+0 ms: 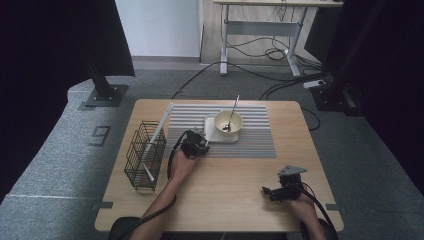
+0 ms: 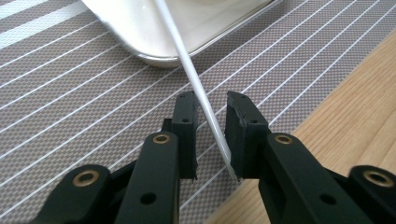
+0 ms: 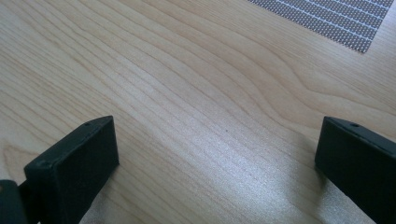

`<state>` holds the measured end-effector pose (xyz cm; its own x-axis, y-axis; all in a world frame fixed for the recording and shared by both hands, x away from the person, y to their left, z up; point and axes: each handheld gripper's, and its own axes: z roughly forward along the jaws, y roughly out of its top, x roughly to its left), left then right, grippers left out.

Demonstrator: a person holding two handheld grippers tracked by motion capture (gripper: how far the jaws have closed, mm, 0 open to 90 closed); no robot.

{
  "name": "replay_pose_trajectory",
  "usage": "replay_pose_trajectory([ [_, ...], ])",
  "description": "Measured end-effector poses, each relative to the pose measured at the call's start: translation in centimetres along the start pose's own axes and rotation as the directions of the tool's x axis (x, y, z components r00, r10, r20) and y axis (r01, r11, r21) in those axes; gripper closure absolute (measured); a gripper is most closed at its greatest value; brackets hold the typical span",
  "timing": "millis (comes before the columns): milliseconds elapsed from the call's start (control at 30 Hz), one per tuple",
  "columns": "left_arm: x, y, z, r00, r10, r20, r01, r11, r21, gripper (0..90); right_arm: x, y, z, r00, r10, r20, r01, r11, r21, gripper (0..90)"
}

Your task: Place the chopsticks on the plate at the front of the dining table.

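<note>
The left gripper (image 2: pixel 211 140) sits at the near corner of the white tray (image 2: pixel 140 28), its jaws brought in close around a thin white stick (image 2: pixel 196 84), probably a chopstick. The stick runs up between the jaws and over the tray's rim. It lies against the right-hand pad, with a sliver of gap on the other side, so I cannot tell whether it is truly pinched. The high view adds the bowl (image 1: pixel 228 121) and spoon (image 1: pixel 231 116) just beyond this gripper, and a wire basket (image 1: pixel 145 155) off to its left, likely the stick's destination. The right gripper (image 3: pixel 217 158) rests wide open over bare table (image 3: pixel 187 70), idle.
</note>
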<state>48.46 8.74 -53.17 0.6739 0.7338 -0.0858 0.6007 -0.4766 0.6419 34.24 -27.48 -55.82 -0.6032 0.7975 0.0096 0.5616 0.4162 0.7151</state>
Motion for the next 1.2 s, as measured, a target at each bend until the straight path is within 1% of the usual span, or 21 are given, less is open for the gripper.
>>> replay_pose_trajectory([
  [200,-0.5,0.5,0.4,0.9999,0.009,0.009,-0.009,1.0,0.004,71.2,0.0,0.0,0.0,1.0,-0.002,0.0,0.002,1.0,-0.001,0.0],
  [367,-0.9,0.7,0.8,0.9997,0.009,0.022,-0.009,1.0,0.004,69.0,0.0,0.0,0.0,1.0,-0.003,0.0,0.003,1.0,-0.002,0.0],
  [533,-1.3,0.9,1.1,0.9996,0.01,0.026,-0.01,0.9999,0.003,66.9,0.0,0.0,0.0,1.0,-0.002,0.0,0.002,1.0,-0.002,0.0],
  [1200,-2.1,1.5,2.0,0.9992,0.01,0.039,-0.01,0.9999,0.005,61.3,0.0,0.0,0.0,1.0,-0.003,0.0,0.003,1.0,-0.002,0.0],
])
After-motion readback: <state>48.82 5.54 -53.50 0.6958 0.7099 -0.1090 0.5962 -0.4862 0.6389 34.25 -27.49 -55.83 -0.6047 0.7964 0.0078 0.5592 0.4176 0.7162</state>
